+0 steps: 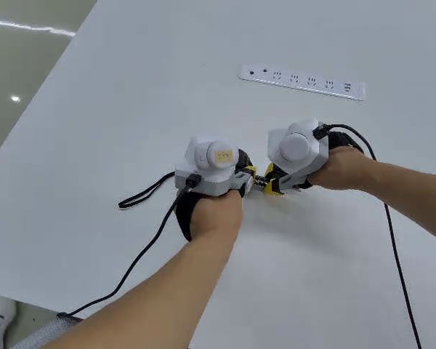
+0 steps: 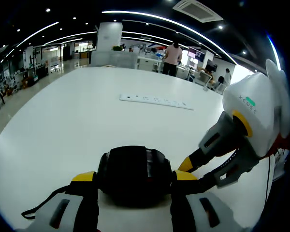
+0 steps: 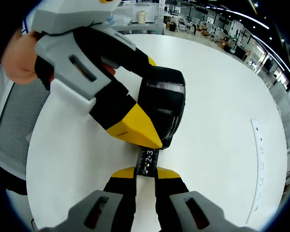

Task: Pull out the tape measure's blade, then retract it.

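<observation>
2 grippers are meeting tip to tip over the white table [image 1: 116,109], each one being held in a hand. The left gripper [image 2: 134,176] is clamping the tape measure [image 3: 164,104] by its black case, with 1 yellow-tipped finger pressing against each side. The case is sitting low on the tabletop between those fingers, and its mouth is pointing toward the other tool. The right gripper [image 3: 146,173] is pinching the blade [image 3: 148,159] with its jaws drawn together on the strip. Only a short length of blade is showing between the case and the jaws, and the printed figures 2 and 3 are facing up on it. A black strap [image 1: 142,195] is trailing from the case across the table to the person's left, lying in a loose loop. A black cable [image 1: 131,265] is running back from the left gripper along the forearm. Well beyond both tools, a white power strip [image 1: 301,81] is lying flat on the table.
</observation>
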The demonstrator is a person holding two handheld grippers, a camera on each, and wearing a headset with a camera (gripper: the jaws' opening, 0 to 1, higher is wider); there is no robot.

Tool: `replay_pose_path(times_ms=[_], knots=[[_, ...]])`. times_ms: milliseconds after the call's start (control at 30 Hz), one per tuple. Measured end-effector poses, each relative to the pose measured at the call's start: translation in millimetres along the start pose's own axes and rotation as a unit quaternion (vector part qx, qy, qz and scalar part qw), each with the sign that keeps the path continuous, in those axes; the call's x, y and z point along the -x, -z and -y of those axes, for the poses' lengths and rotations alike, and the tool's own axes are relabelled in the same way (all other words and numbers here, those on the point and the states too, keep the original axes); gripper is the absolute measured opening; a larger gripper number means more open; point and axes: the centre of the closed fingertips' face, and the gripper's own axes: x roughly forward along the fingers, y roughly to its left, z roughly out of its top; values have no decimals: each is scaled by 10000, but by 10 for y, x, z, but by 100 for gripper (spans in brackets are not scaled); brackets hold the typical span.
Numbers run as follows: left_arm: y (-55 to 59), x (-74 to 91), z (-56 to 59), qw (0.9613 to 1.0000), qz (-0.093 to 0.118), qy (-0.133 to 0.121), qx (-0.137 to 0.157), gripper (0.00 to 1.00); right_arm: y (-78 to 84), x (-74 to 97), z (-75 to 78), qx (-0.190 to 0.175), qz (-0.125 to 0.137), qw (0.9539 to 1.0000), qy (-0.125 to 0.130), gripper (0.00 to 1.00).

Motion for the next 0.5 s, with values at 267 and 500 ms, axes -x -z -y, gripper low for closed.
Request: replay_pose_path(times_ms=[267, 500], knots=[[-1, 2, 0, 10000, 14, 5, -6, 57, -37, -15, -7, 50, -8, 10000, -15, 13], [5, 7, 0, 10000, 12, 9, -5, 57, -57, -27, -5, 127, -20, 9999, -33, 13]])
